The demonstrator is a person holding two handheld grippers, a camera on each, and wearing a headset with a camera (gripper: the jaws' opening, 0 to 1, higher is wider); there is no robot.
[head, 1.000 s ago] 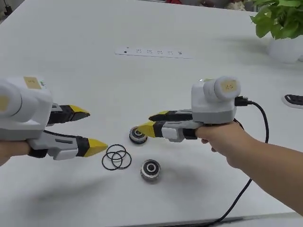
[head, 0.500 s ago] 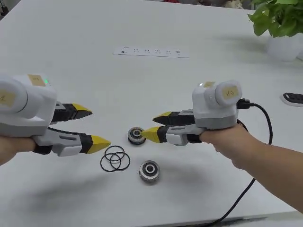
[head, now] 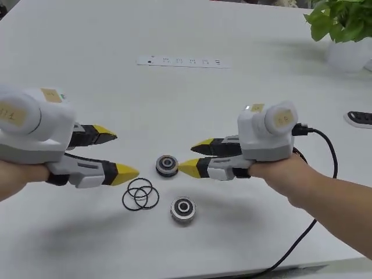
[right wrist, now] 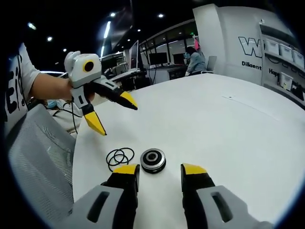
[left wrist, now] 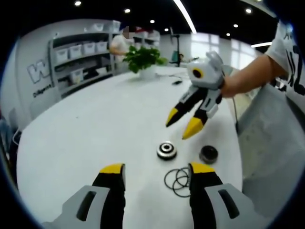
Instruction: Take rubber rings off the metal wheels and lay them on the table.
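Note:
Two metal wheels lie flat on the white table: one (head: 167, 165) between the grippers, the other (head: 183, 208) nearer the front edge. Three loose black rubber rings (head: 140, 195) lie overlapping to their left. My left gripper (head: 119, 154) hovers open just left of the rings, holding nothing. My right gripper (head: 193, 156) is open too, with its lower tip just right of the first wheel. In the left gripper view, beyond my open left gripper (left wrist: 157, 169), lie a wheel (left wrist: 167, 150) and the rings (left wrist: 178, 180). The right gripper view has my right gripper (right wrist: 159, 170) open right behind a wheel (right wrist: 153, 160).
A white power strip (head: 183, 61) lies further back on the table. A potted plant (head: 343, 26) stands at the far right, with a dark object (head: 360, 120) by the right edge. A black cable (head: 325, 168) trails from the right gripper toward the front edge.
My right gripper has drawn back to the right, so its lower tip stands off the wheel it was touching. The left gripper has barely shifted. Wheels and rings have stayed put.

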